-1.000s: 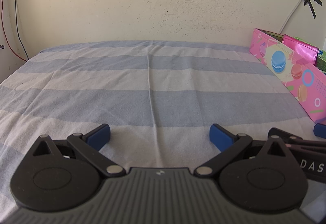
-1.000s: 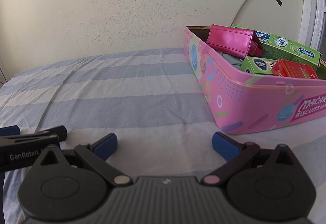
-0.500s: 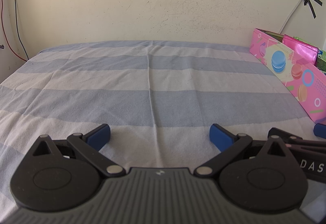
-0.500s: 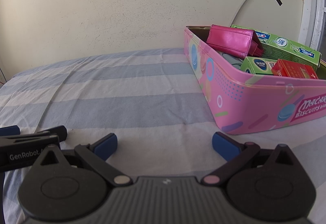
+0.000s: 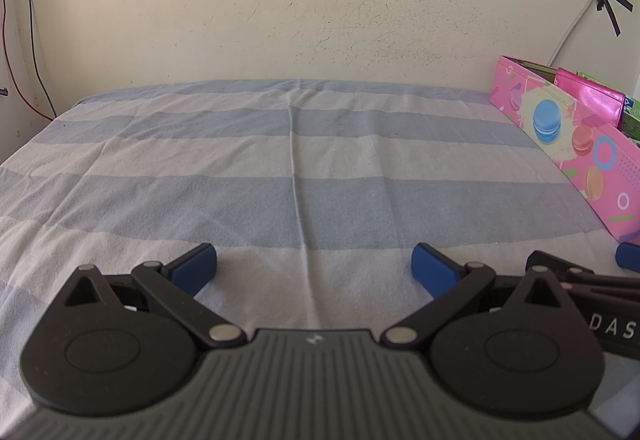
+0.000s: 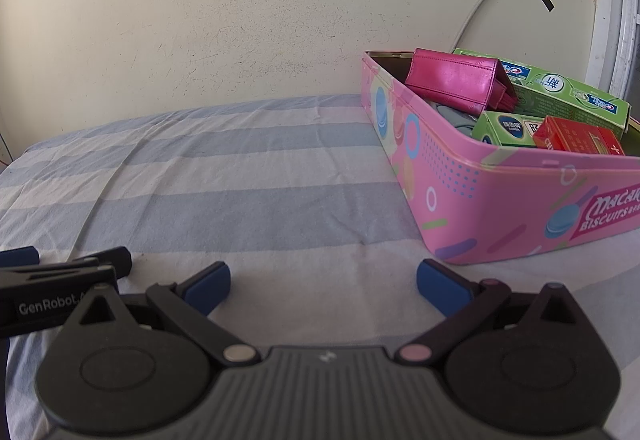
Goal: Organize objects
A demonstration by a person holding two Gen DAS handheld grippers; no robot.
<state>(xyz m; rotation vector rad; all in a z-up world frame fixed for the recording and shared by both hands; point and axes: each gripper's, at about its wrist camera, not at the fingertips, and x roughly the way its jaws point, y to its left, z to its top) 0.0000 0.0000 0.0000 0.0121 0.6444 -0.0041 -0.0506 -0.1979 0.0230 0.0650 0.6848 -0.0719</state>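
Jaws of the left gripper [image 5: 314, 269] stand wide apart with nothing between them, their blue pads [image 5: 195, 267] low over the striped cloth [image 5: 280, 168] that covers the surface. Ahead of these jaws the cloth runs back to a cream wall [image 5: 280, 0], with one raised crease [image 5: 297, 180] running straight away from the gap between the pads. Off to the right of the jaws sits the pink biscuit tin [image 5: 576, 144], and just beside the right pad the black tip of the other tool shows.

The right gripper [image 6: 323, 282] is likewise spread wide and holds nothing, its pads [image 6: 437, 283] hovering close over the cloth [image 6: 240, 180]. The biscuit tin [image 6: 500, 212] lies ahead and to the right of these jaws, its near corner just beyond the right pad, lid off. Inside it a pink wallet [image 6: 456, 80] leans up against the far end, a long green carton [image 6: 560, 92] lies along the far side, and a smaller green box [image 6: 508, 128] and a red box [image 6: 576, 136] rest nearer the front wall. Something grey lies under the wallet; what it is I cannot tell. To the left of these jaws the left gripper [image 6: 44, 264] rests near the cloth, side by side with the right one.
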